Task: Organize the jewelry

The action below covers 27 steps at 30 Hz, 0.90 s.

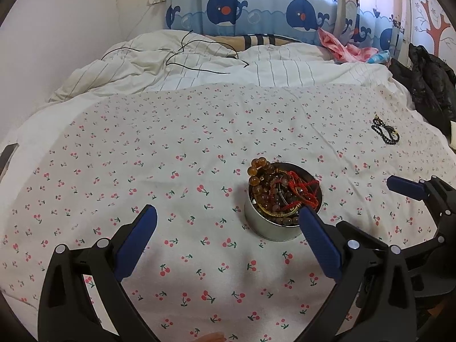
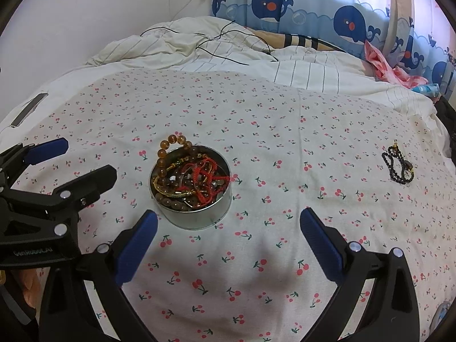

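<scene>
A round metal tin (image 1: 265,226) (image 2: 199,216) stands on the cherry-print cloth, filled with amber bead bracelets (image 1: 258,171) (image 2: 171,145), red cord bracelets (image 1: 305,189) (image 2: 205,179) and a gold bangle. A black bead bracelet (image 1: 385,131) (image 2: 399,166) lies loose on the cloth to the right. My left gripper (image 1: 228,235) is open and empty, just left of and in front of the tin. My right gripper (image 2: 228,236) is open and empty, in front of the tin; it also shows at the right of the left wrist view (image 1: 410,188).
The cherry-print cloth (image 1: 171,156) covers a bed. A rumpled striped duvet (image 1: 199,62) with a black cable (image 1: 199,57) lies behind. Whale curtains, pink clothes (image 1: 339,45) and a black jacket (image 1: 427,79) are at the far right. A phone-like flat object (image 2: 30,108) lies left.
</scene>
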Motion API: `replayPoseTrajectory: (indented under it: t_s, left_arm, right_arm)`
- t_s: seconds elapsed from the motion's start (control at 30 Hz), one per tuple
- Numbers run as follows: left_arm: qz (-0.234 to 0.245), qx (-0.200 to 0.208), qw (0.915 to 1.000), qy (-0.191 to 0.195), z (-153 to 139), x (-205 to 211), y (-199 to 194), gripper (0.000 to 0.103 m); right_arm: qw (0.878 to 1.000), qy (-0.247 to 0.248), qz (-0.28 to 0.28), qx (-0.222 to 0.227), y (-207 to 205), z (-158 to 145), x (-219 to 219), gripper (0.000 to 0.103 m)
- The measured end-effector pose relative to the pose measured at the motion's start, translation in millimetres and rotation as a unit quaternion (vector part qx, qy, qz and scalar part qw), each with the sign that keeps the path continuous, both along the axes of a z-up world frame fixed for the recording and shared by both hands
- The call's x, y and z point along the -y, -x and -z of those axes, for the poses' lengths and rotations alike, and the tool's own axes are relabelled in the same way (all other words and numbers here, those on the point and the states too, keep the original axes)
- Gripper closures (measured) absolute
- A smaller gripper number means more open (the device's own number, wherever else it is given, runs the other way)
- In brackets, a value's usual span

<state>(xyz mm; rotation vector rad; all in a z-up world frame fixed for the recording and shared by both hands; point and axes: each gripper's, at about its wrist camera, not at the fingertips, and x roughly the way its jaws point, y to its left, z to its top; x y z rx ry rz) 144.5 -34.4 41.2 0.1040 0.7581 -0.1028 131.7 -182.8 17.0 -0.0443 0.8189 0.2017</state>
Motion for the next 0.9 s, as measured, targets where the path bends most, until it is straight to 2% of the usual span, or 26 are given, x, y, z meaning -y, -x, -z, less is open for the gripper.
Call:
replayPoseTrajectory:
  t_s: [0.23,0.37,0.4,0.63,0.9]
  left_arm:
    - [-0.01,-0.002,0.9999,0.009,0.2,-2.3,-2.8,0.007]
    - [-0.018,-0.03,0.9984,0.045,7.0,-12.7,-6.6,0.007]
    - [-0.022,-0.024,0.9983,0.048,7.8,-14.1,-4.9,0.007]
    - [-0.028,0.019,0.9994,0.011,-0.7,-10.1,2.4,0.007]
    - [-0.045,-0.019,0.9982,0.036,3.6,-21.1,-7.6,0.007]
  right_arm:
    - [1.0,-0.001,-0.002,0.0,0.0,0.6,0.5,0.007]
    - [1.0,-0.006,-0.003,-0.006,-1.4,3.0,1.7,0.007]
    - [1.0,-0.008,-0.003,-0.008,-1.9,3.8,3.1,0.007]
    - [1.0,-0.015,0.005,-0.006,-2.6,2.6,9.4,0.007]
    - [1.0,-0.014,0.006,-0.004,-2.5,2.3,11.2,0.007]
